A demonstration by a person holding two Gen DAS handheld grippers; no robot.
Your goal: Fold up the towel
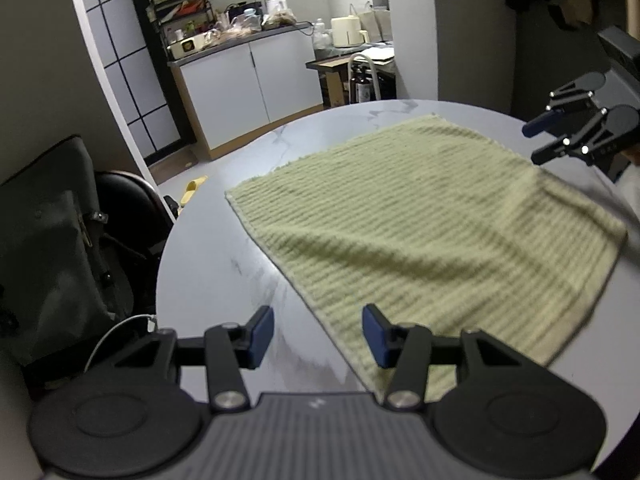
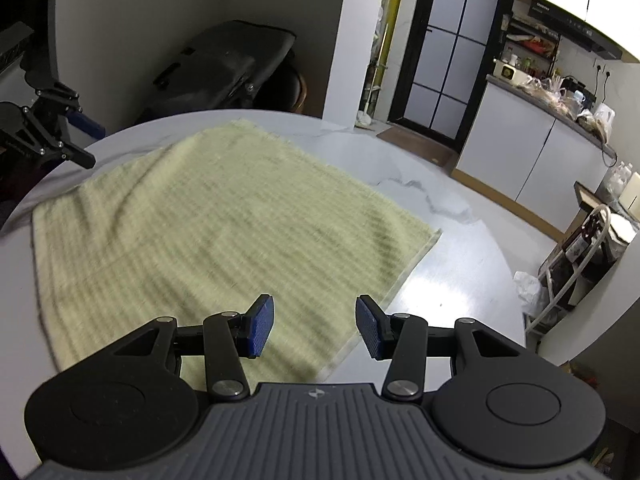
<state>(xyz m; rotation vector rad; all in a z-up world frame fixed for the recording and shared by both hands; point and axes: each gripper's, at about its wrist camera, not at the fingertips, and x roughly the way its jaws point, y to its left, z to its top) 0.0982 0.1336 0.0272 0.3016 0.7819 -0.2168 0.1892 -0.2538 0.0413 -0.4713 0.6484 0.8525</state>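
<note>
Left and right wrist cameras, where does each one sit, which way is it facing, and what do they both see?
Left wrist: on the left gripper, looking across the green towel toward the kitchen; its open fingers show, right gripper at far right.
Right wrist: on the right gripper, looking across the towel toward the dark bag; its open fingers show, left gripper at far left.
Shared: towel, round table, kitchen.

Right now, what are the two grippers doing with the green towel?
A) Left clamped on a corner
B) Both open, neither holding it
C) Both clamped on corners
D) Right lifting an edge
B: the left gripper and right gripper both gape open above the towel, which lies on the table.
</note>
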